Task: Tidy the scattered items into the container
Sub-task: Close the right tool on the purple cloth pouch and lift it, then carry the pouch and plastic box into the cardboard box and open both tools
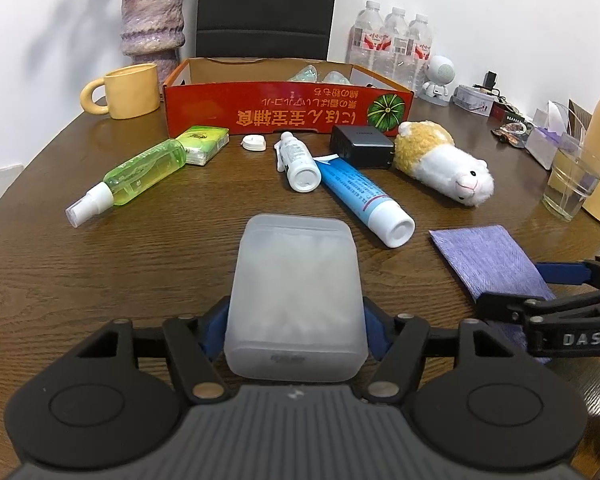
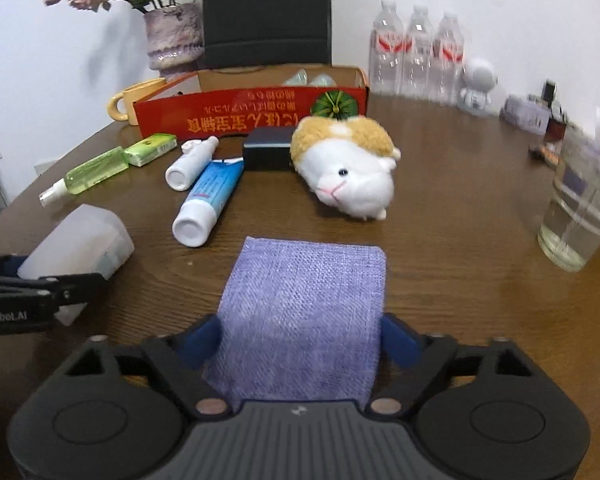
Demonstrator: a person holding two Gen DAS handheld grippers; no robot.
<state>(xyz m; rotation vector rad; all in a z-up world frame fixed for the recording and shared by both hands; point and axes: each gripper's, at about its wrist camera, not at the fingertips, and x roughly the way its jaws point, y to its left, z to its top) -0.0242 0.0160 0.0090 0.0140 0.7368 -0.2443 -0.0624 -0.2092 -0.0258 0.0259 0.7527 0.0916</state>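
Jaws are closing on both sides: left gripper (image 1: 296, 320) pinching the frosted case (image 1: 296, 292), right gripper (image 2: 300, 340) pinching the purple pouch (image 2: 304, 320). Both are sitting low over the surface (image 1: 100, 264); red box (image 1: 284, 108) waiting ahead, so lifting and carrying forward looks next.

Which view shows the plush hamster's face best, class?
The right wrist view: the plush hamster faces the camera, eye and nose plain. The left wrist view shows it sideways, lying by the black charger.
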